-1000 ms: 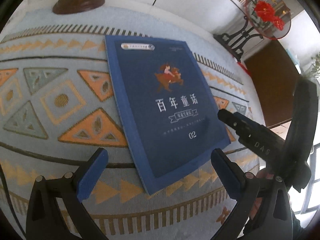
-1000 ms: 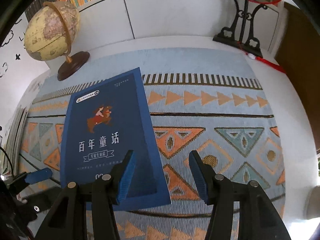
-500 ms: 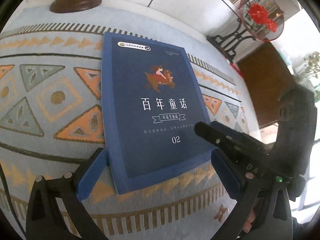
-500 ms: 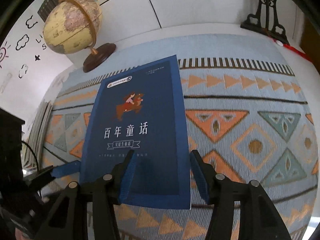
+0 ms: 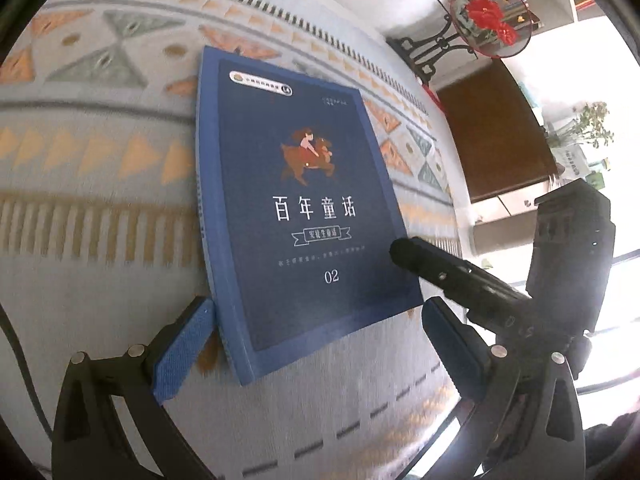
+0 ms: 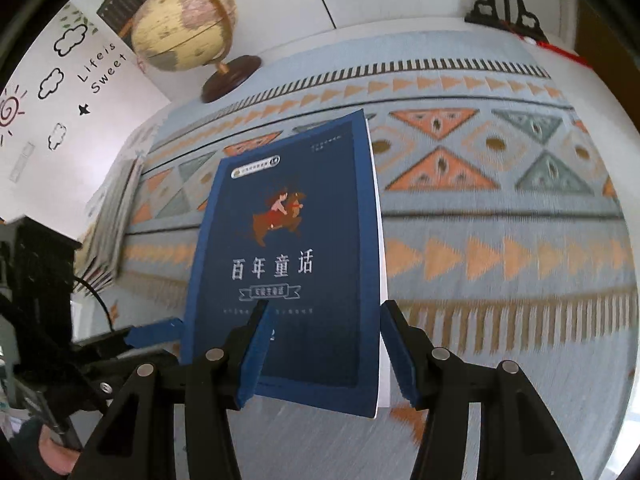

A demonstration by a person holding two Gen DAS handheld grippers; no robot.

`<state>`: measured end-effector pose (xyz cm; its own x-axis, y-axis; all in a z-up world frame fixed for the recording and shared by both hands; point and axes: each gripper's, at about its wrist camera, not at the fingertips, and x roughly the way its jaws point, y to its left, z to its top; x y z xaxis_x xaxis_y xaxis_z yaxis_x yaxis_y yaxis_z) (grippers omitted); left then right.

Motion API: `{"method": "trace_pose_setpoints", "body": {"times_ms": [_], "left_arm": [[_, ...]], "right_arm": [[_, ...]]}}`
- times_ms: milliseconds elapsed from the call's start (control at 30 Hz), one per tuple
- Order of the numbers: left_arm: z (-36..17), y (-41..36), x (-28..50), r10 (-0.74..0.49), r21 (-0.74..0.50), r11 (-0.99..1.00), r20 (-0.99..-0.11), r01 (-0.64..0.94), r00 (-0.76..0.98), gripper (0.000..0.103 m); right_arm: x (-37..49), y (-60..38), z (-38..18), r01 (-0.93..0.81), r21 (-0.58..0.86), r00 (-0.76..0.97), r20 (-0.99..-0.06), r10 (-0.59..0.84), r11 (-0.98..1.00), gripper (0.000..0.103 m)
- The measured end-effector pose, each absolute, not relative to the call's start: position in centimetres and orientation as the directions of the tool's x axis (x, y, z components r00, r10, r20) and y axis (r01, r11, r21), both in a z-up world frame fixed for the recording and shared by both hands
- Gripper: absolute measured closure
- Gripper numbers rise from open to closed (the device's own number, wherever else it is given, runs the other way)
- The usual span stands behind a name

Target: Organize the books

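- The left gripper, black-framed with blue pads, has its jaws spread; the left pad touches the spine corner of the dark blue paperback book, while the right one stands just off its near edge.
- The right gripper, of the same build, pinches the book's near right corner: one pad on the cover, the other at the page side.
- The book looks tilted, its right side lifted off the pale blue woven cloth with orange and grey triangles near the table's front edge.
- At the table's far edge stand a beige globe on a dark wooden base and a black ornate metal stand.
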<state>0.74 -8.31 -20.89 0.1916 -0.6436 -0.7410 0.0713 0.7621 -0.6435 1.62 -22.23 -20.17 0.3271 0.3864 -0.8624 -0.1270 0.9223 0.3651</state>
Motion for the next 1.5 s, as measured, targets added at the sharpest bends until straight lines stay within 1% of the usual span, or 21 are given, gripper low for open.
{"method": "trace_pose_setpoints", "body": {"times_ms": [167, 267, 333, 367, 433, 500, 600, 667, 700, 733, 767, 833, 900, 933, 1000, 1100, 1167, 1333, 1367, 1433, 1500], "left_arm": [[-21.2, -8.1, -0.1, -0.652, -0.648, 0.757, -0.739, 0.088, 0.170, 0.001], [-21.2, -7.5, 0.3, -0.676, -0.676, 0.734, -0.717, 0.067, 0.171, 0.001], [-20.9, -7.1, 0.6, -0.702, -0.705, 0.706, -0.686, 0.063, 0.194, 0.001], [-20.5, -6.8, 0.7, -0.722, -0.728, 0.683, -0.658, 0.067, 0.214, 0.001], [-19.8, -6.0, 1.0, -0.781, -0.795, 0.602, -0.564, 0.080, 0.266, 0.001], [-19.5, -4.7, 1.5, -0.836, -0.872, 0.483, -0.432, 0.080, 0.338, 0.001], [-20.6, -3.7, 2.7, -0.850, -0.927, 0.375, -0.336, 0.017, 0.405, 0.001], [-21.5, -3.6, 3.4, -0.835, -0.932, 0.363, -0.330, -0.012, 0.441, 0.001], [-21.8, -3.7, 3.7, -0.832, -0.935, 0.354, -0.328, -0.026, 0.447, 0.001], [-22.4, -4.2, 4.1, -0.838, -0.940, 0.339, -0.322, -0.043, 0.440, 0.001], [-22.8, -4.9, 4.4, -0.842, -0.939, 0.340, -0.331, -0.057, 0.425, 0.001], [-23.3, -6.8, 5.0, -0.835, -0.912, 0.404, -0.397, -0.066, 0.381, 0.001], [-23.2, -8.5, 5.3, -0.808, -0.874, 0.483, -0.464, -0.042, 0.362, 0.001], [-23.0, -8.7, 5.0, -0.808, -0.874, 0.485, -0.463, -0.037, 0.364, 0.001], [-22.5, -8.9, 5.4, -0.821, -0.892, 0.448, -0.435, -0.054, 0.371, 0.001], [-21.8, -8.5, 6.0, -0.829, -0.898, 0.435, -0.427, -0.063, 0.361, 0.001], [-21.4, -8.7, 6.6, -0.842, -0.907, 0.414, -0.413, -0.076, 0.347, 0.001], [-20.6, -8.2, 6.9, -0.881, -0.961, 0.241, -0.275, -0.135, 0.385, 0.001], [-20.2, -8.5, 7.1, -0.884, -0.963, 0.236, -0.268, -0.130, 0.382, 0.001], [-19.5, -9.3, 7.3, -0.887, -0.961, 0.259, -0.278, -0.100, 0.368, 0.001], [-18.9, -10.0, 7.5, -0.887, -0.958, 0.277, -0.286, -0.078, 0.363, 0.001]], "right_arm": [[0.3, -20.9, -20.3, -0.133, 0.293, 0.345, -0.882, 0.321, 0.947, 0.048], [0.3, -20.7, -20.9, -0.130, 0.257, 0.346, -0.893, 0.286, 0.958, 0.048], [0.8, -20.6, -21.9, -0.120, 0.227, 0.326, -0.911, 0.254, 0.967, 0.048], [0.9, -20.7, -22.3, -0.114, 0.219, 0.326, -0.913, 0.245, 0.969, 0.048], [1.0, -21.1, -22.3, -0.102, 0.226, 0.342, -0.907, 0.248, 0.969, 0.048], [1.0, -21.6, -22.3, -0.101, 0.251, 0.350, -0.897, 0.270, 0.963, 0.048], [0.7, -21.7, -22.4, -0.140, 0.243, 0.362, -0.890, 0.278, 0.960, 0.045], [0.5, -21.5, -22.4, -0.158, 0.248, 0.362, -0.886, 0.290, 0.956, 0.039], [0.6, -21.4, -22.5, -0.164, 0.256, 0.363, -0.882, 0.300, 0.953, 0.033], [0.7, -21.3, -22.4, -0.169, 0.263, 0.363, -0.879, 0.308, 0.950, 0.027], [0.7, -21.1, -22.5, -0.179, 0.265, 0.363, -0.878, 0.314, 0.948, 0.025], [0.8, -20.4, -22.6, -0.193, 0.262, 0.357, -0.879, 0.317, 0.946, 0.016], [1.1, -20.1, -22.7, -0.198, 0.271, 0.345, -0.880, 0.326, 0.942, 0.011], [1.3, -20.2, -22.7, -0.195, 0.273, 0.336, -0.884, 0.325, 0.942, 0.011], [1.6, -20.2, -22.7, -0.201, 0.280, 0.316, -0.889, 0.332, 0.939, 0.010], [1.9, -20.8, -22.7, -0.215, 0.321, 0.293, -0.880, 0.374, 0.922, 0.010], [2.3, -21.5, -22.7, -0.193, 0.362, 0.277, -0.871, 0.405, 0.912, 0.010], [3.0, -24.3, -23.1, -0.077, 0.544, 0.261, -0.798, 0.544, 0.835, 0.009], [3.2, -24.8, -23.3, -0.055, 0.584, 0.257, -0.776, 0.576, 0.810, 0.008], [3.7, -25.3, -23.6, -0.023, 0.637, 0.246, -0.744, 0.622, 0.771, 0.001], [4.1, -25.5, -23.7, 0.008, 0.659, 0.236, -0.732, 0.639, 0.752, 0.000]]}}
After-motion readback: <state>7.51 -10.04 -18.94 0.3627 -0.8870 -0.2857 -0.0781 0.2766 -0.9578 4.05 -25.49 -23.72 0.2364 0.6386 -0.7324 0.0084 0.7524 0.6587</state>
